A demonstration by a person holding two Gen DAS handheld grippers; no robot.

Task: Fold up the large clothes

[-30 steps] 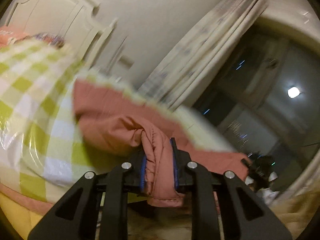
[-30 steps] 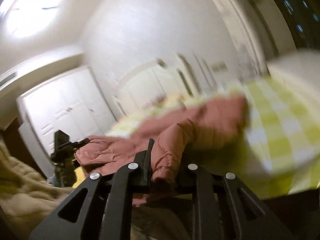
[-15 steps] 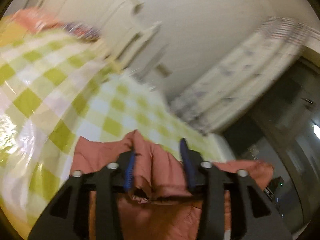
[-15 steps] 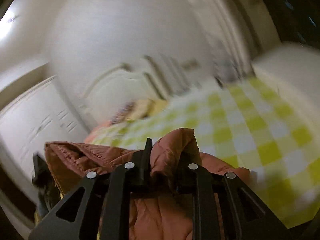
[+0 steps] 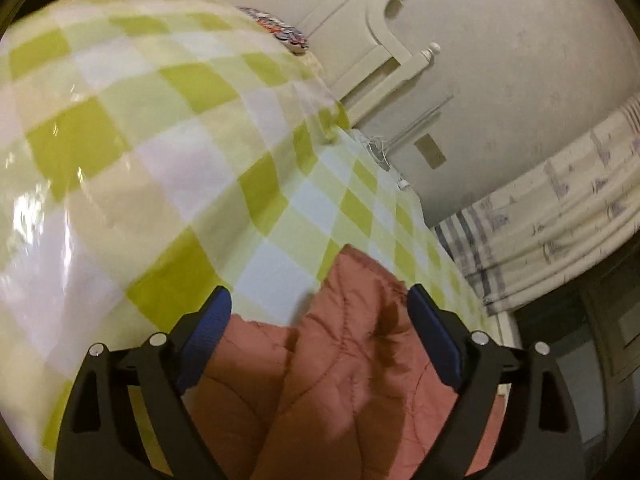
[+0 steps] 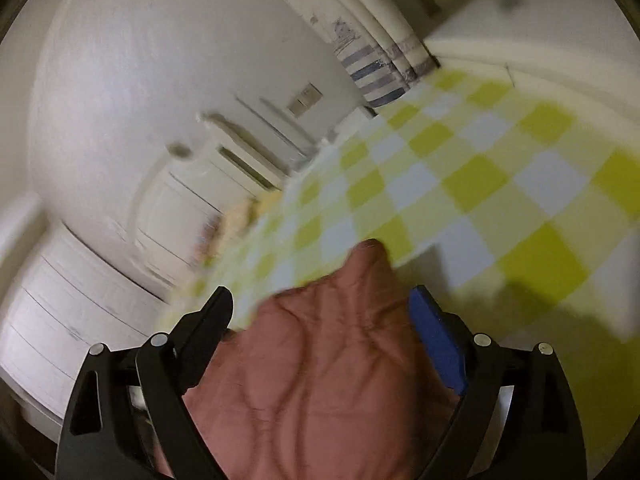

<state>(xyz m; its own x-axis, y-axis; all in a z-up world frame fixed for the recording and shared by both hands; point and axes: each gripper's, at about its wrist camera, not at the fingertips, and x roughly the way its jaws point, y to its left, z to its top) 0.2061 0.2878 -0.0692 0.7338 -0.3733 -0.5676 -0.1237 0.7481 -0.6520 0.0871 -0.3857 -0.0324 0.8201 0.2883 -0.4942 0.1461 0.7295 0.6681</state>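
Quilted pink jacket lies on the checked bedspread, directly ahead of and beneath both grippers. Left gripper and right gripper: jaws just opened wide, padding bulging between, unclamped. Long axis indeterminate; both equally near.

Place: a bedroom in a home
Bed: a green and white checked cover is lying over it
Headboard: standing against the wall
Curtain: hanging down

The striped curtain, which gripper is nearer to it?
Left, likely. The curtain hangs just past the left gripper; from the right gripper it lies across the bed.
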